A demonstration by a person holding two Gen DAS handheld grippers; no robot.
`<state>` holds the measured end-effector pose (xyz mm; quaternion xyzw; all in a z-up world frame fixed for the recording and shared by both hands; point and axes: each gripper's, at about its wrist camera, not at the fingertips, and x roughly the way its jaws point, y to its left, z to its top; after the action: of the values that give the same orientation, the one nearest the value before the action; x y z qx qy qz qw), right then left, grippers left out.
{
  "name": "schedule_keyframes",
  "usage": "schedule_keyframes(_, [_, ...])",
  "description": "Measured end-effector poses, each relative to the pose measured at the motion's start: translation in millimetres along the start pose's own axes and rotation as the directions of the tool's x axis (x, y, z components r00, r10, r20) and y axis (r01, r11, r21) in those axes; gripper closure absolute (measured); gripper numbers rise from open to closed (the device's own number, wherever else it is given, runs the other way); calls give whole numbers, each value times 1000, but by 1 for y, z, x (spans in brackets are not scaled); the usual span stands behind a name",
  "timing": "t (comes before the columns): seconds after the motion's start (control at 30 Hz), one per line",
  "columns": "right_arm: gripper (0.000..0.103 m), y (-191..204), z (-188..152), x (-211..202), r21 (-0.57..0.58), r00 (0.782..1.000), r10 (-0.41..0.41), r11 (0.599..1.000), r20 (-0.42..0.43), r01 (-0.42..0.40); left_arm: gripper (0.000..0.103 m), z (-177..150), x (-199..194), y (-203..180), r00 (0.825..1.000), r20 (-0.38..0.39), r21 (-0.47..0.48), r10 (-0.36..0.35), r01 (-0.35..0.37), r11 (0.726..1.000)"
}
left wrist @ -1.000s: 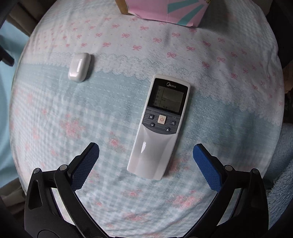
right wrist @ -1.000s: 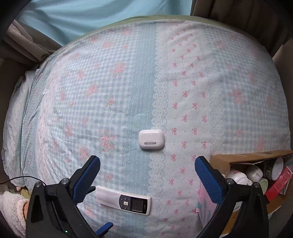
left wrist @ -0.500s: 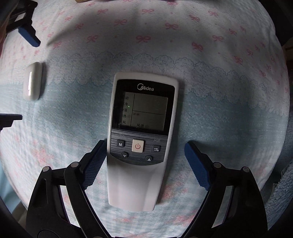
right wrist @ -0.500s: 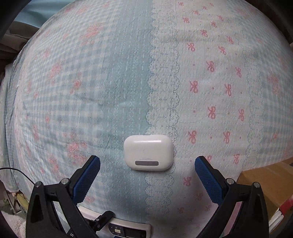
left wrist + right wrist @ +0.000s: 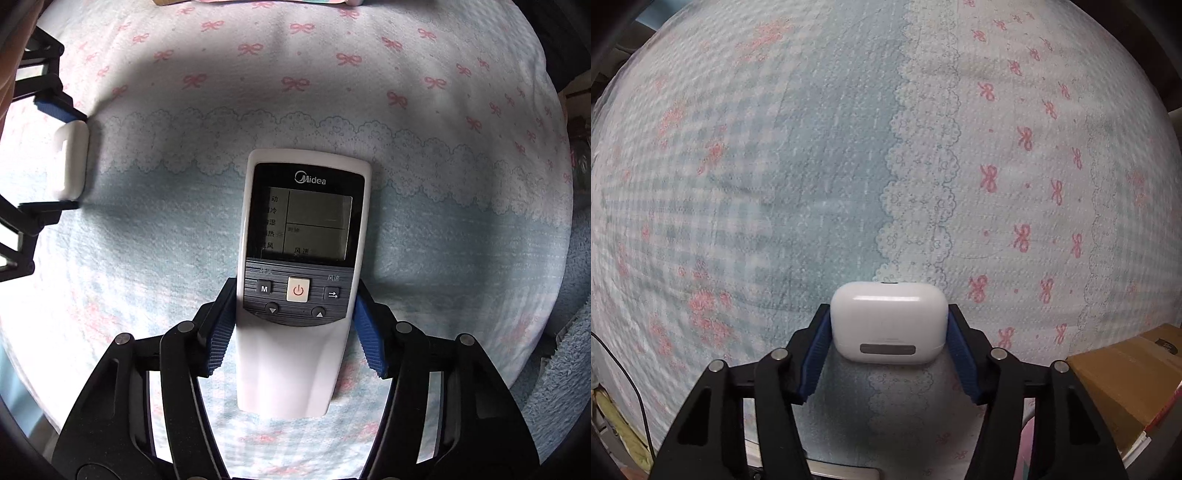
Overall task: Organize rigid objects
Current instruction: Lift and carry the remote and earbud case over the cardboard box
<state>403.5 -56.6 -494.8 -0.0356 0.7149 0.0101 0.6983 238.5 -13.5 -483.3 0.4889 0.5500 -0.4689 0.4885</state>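
Observation:
A white Midea remote control (image 5: 303,266) with a dark screen lies on the bedspread (image 5: 424,229). My left gripper (image 5: 295,325) is shut on its lower half, blue pads against both sides. A white earbuds case (image 5: 889,322) sits on the bedspread (image 5: 812,166). My right gripper (image 5: 889,343) is shut on it, pads pressing both ends. In the left wrist view the case (image 5: 72,160) shows at the far left between the right gripper's fingers (image 5: 55,107).
A brown cardboard box (image 5: 1126,384) stands at the lower right of the right wrist view. A pink box edge (image 5: 258,2) shows at the top of the left wrist view. A thin black cable (image 5: 631,384) runs at the lower left.
Both grippers moved down and forward onto their objects and closed: the left on the remote control, the right on the earbuds case. Both were open half a second ago.

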Motion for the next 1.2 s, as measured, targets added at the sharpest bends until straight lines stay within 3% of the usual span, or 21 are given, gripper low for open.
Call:
schedule_keyframes(0.2, [47, -3, -3, -1, 2, 1000, 20, 1000, 3, -20, 47, 3, -8, -7, 1000, 17, -3, 19, -19, 1000])
schedule_keyframes(0.47, [47, -12, -9, -36, -15, 998, 37, 999, 45, -37, 48, -9, -43, -4, 997, 56, -50, 45, -43, 998])
schedule_keyframes(0.8, [47, -22, -21, -110, 1, 988, 40, 999, 150, -40, 48, -30, -108, 10, 989, 100, -131, 112, -98, 987])
schedule_keyframes(1.2, [47, -35, -75, -189, 68, 960, 19, 997, 279, -39, 49, -54, -167, -3, 968, 180, -239, 174, -128, 962])
